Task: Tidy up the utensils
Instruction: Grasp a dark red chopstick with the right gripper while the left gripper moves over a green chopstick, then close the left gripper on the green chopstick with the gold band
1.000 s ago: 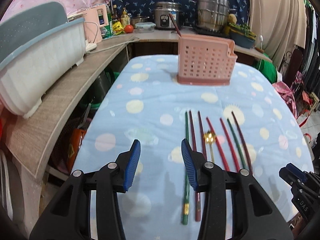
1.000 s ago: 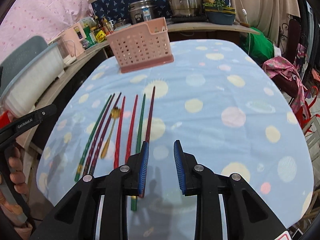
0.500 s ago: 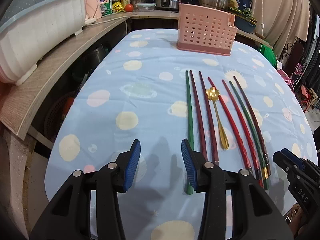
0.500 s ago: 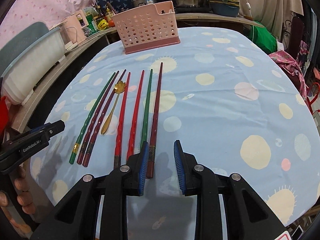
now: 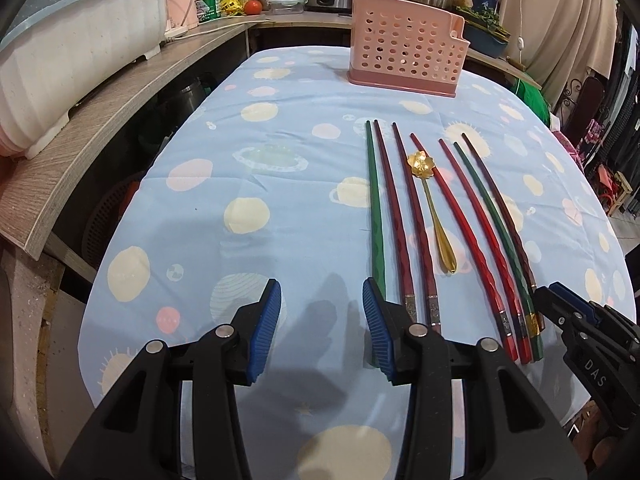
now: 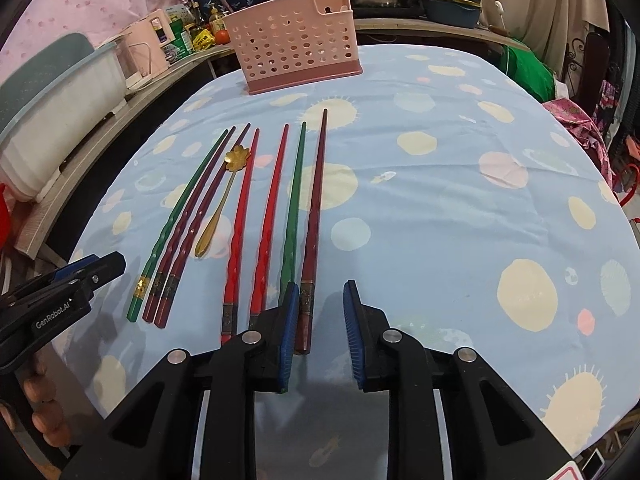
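Left wrist view: my left gripper (image 5: 322, 326) hangs over the near table edge, jaws spread, nothing between them. Seven chopsticks (image 5: 404, 216) and a gold spoon (image 5: 434, 216) lie in a row toward 1 o'clock; pink basket (image 5: 406, 60) stands at 12 o'clock, well beyond their tips. Right wrist view: my right gripper (image 6: 320, 330) is also parted and empty, its left pad beside the dark red chopstick (image 6: 314, 220). Blue spotted cloth (image 6: 440, 200) covers the table.
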The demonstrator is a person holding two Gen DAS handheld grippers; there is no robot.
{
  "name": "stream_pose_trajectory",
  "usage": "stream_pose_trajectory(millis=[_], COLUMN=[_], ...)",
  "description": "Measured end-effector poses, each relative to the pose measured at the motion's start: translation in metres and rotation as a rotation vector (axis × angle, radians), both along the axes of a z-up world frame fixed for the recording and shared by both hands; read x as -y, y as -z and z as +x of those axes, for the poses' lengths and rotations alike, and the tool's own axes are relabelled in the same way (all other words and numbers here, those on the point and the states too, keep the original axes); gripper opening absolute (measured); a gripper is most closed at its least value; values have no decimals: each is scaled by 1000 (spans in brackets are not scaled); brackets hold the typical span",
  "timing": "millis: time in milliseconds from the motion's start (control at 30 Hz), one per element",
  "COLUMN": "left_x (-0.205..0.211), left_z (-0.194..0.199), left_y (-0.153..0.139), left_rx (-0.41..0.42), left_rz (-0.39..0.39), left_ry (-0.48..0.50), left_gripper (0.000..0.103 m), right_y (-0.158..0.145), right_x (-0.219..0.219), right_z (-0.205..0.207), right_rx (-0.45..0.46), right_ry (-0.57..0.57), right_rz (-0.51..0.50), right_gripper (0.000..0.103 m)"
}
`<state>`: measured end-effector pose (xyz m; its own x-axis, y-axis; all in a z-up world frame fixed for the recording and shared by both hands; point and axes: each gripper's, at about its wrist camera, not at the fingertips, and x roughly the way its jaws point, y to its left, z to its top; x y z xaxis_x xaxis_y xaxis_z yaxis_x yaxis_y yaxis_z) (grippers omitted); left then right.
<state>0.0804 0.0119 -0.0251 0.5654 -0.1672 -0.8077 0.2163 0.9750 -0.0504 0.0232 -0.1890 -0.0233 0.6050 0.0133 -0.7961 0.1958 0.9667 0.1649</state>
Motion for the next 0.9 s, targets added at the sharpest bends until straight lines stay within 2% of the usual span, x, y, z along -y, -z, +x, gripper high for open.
stream_pose_trajectory(millis=[133,400,900], left_x=[0,3,15], left_z=[-1,-3,-5], left_y=[2,4,16], left_rx=[-5,-12,-44], left_rz=[-1,-2,4], left_ry=[2,12,47], left_gripper=[41,41,41], right_y=[2,4,5], right_x=[0,4,4], right_z=[0,0,-2], right_rx=[-2,3,12], right_ry=[-2,11,5], right_rz=[-5,-12,-21], right_gripper=[20,8,7])
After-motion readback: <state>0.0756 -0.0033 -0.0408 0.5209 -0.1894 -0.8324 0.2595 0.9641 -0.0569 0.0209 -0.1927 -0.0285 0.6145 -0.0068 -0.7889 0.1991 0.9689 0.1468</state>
